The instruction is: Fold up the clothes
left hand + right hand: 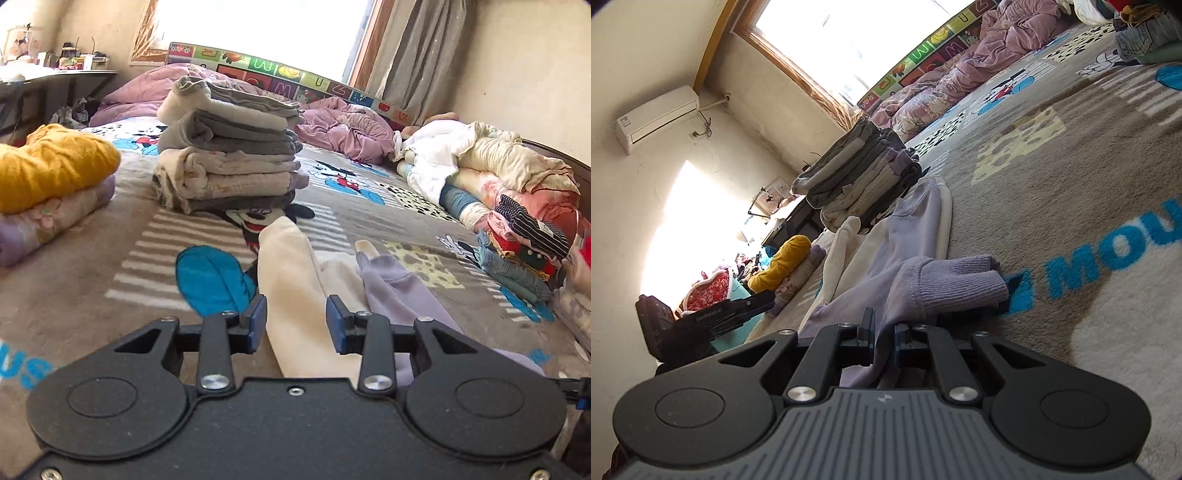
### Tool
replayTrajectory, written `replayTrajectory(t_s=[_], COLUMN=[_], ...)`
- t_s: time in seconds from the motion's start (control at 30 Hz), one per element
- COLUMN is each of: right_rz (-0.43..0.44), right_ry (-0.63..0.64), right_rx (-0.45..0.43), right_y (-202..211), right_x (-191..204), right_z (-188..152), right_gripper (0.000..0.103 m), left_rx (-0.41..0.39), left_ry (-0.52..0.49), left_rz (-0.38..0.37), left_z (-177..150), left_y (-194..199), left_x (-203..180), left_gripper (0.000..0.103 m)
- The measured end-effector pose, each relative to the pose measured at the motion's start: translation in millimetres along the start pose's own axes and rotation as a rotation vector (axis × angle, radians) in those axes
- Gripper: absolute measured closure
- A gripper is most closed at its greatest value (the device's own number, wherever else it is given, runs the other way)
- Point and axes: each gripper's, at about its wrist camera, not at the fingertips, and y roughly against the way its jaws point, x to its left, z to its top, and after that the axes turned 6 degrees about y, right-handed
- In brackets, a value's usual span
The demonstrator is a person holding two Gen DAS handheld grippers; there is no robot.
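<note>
A lavender and cream garment (295, 269) lies stretched out on the cartoon-print blanket (92, 295). In the left wrist view its cream part runs toward me between the blue pads (258, 317) of my left gripper (297, 321). That gripper stands open, its pads clear of the cloth, and a lavender sleeve (399, 291) lies just to its right. In the right wrist view my right gripper (884, 328) is shut on the lavender cloth (886, 288) close behind a ribbed cuff (960, 284). The left gripper's black body (701, 325) shows at the left.
A tall stack of folded grey and cream clothes (229, 147) stands mid-bed. A yellow sweater (51, 166) sits on a folded piece at the left. Unfolded clothes (517, 206) are heaped along the right edge. A purple quilt (343, 125) lies by the window.
</note>
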Motion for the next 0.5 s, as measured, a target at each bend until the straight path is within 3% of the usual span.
replayTrajectory(t_s=[0.1,0.2,0.27,0.3,0.37,0.5], right_rz=[0.032,0.058,0.058,0.049,0.035,0.042], right_ry=[0.022,0.018,0.015,0.022,0.031,-0.005], right_rx=[-0.005,0.005,0.028,0.044,0.071,0.099], right_y=[4.9,8.7,6.1,3.1,-2.0,-5.4], right_x=[1.1,-2.1,-4.4,-4.8,-5.0,-8.2], right_z=[2.1,1.0,-1.2,-2.5,-4.9,-8.8], right_gripper=[0.092,0.092,0.092,0.092,0.092,0.092], left_rx=[0.036,0.119,0.229,0.253,0.26,0.167], left_ry=[-0.092,-0.14,-0.288,-0.364,-0.37,-0.301], left_rz=[0.03,-0.026,-0.046,-0.015,-0.017,-0.035], left_z=[14.6,21.1,15.6,12.8,21.0,48.0], left_y=[-43.1,-85.3,-112.4,-118.6,-117.2,-109.1], left_x=[-7.7,-13.5,-32.0,-41.6,-46.4,-29.7], left_gripper=[0.076,0.077,0.077,0.077,0.077,0.077])
